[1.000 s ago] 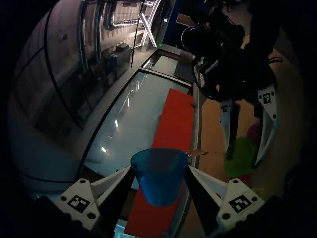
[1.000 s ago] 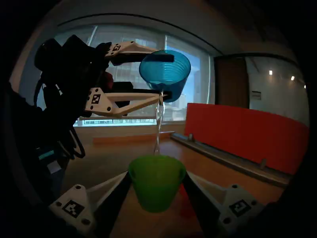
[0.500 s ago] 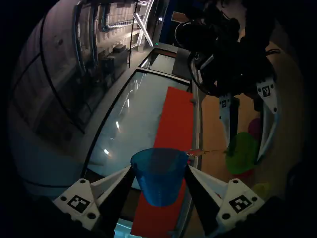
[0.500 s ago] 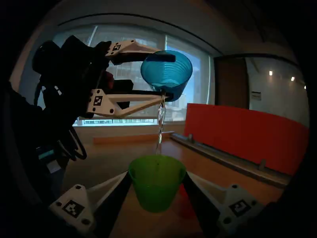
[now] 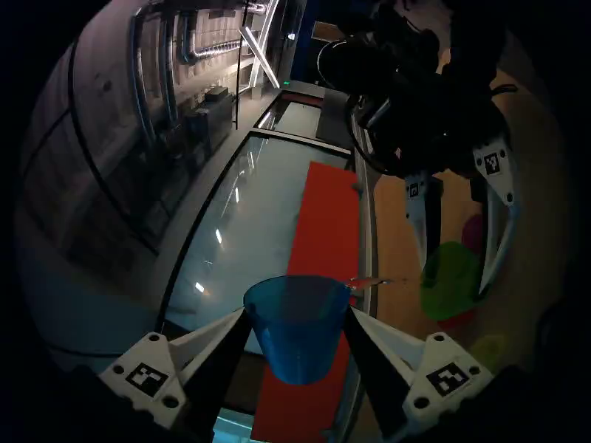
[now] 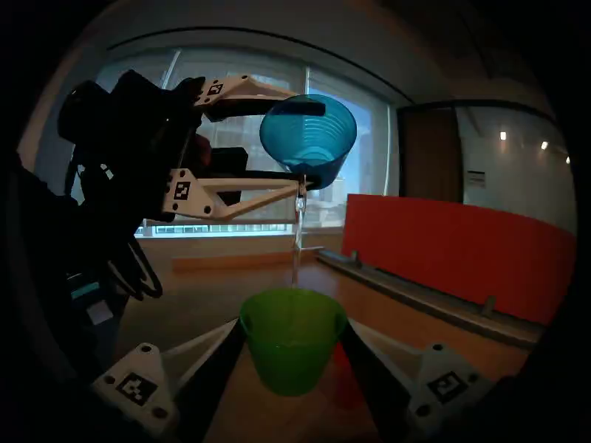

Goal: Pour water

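My left gripper (image 5: 295, 347) is shut on a blue plastic cup (image 5: 297, 328), held tipped on its side. In the right gripper view that blue cup (image 6: 308, 140) hangs high with its mouth toward me, and a thin stream of water (image 6: 297, 236) falls from its rim into a green cup (image 6: 292, 338). My right gripper (image 6: 292, 354) is shut on the green cup, held upright just below. The left gripper view shows the green cup (image 5: 449, 279) between the right gripper's white fingers (image 5: 422, 221), with the water stream (image 5: 377, 280) reaching it.
A red panel (image 6: 473, 247) stands along the wooden table (image 6: 214, 295) at the right. Large windows (image 6: 244, 148) fill the back wall. The left gripper's dark body and cables (image 6: 111, 170) sit at the upper left. A pink object (image 5: 473, 236) lies beyond the green cup.
The blue cup has tipped slightly further and the left gripper shifted a little; the stream keeps falling into the green cup. The right gripper has held still.
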Available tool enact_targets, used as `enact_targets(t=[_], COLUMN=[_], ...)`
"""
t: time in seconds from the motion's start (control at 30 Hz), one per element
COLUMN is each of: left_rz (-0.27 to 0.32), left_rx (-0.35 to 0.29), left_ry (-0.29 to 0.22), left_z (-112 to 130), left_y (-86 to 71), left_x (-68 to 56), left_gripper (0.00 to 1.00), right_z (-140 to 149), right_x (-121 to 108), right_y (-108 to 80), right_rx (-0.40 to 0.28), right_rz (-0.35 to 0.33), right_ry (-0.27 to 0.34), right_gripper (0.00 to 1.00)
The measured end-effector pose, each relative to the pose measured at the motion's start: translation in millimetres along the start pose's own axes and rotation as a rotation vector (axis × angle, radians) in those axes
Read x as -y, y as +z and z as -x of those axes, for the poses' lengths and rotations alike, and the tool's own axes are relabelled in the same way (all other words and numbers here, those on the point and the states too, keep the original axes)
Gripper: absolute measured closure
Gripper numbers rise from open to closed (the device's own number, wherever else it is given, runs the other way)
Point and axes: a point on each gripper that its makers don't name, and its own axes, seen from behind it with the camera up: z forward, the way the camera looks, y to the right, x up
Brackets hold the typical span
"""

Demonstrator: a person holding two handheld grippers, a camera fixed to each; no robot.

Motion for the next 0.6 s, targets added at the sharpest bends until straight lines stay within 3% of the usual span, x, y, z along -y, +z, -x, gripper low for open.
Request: enact_targets(t=[0.6], left_rz=[-0.010], left_rx=[-0.006], left_ry=[0.061], left_z=[-2.7], left_y=[-2.2], left_x=[0.8], left_gripper=[0.15], right_z=[-2.6], right_x=[-1.0], right_y=[-0.7], right_rx=[-0.006], right_rz=[0.007], right_ry=[0.002], right_gripper=[0.09])
